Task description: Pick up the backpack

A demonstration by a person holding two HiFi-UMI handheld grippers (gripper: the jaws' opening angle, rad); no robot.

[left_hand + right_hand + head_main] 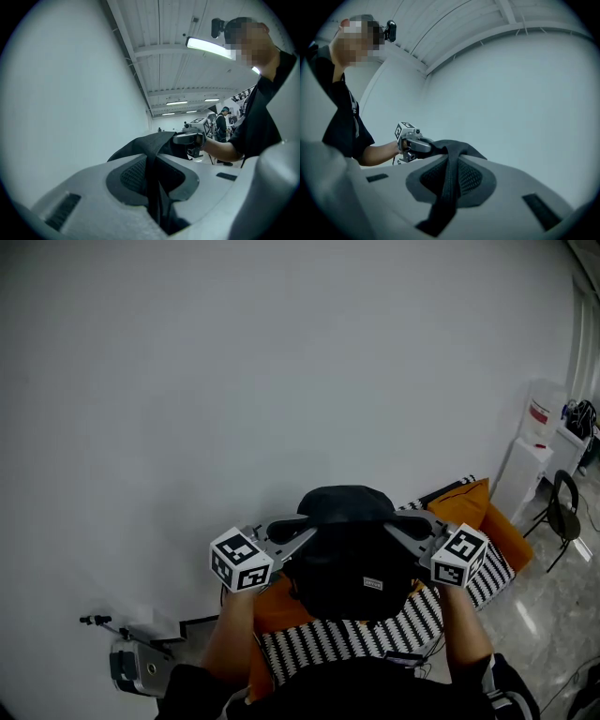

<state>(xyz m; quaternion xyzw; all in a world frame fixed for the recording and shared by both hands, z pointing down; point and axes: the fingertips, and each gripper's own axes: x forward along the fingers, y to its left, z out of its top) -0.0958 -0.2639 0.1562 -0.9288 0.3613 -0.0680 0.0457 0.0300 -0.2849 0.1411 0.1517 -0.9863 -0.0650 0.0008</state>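
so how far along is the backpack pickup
Done: the left gripper and right gripper are each shut on the backpack, with its black webbing pinched between their jaws. In hand: the backpack hangs between them in front of the white wall, apparently off the striped mat, though no view shows the gap beneath. Left: little, perhaps only holding it steady or carrying it off.

Black-and-white striped mat, orange cushion, black chair, white wall
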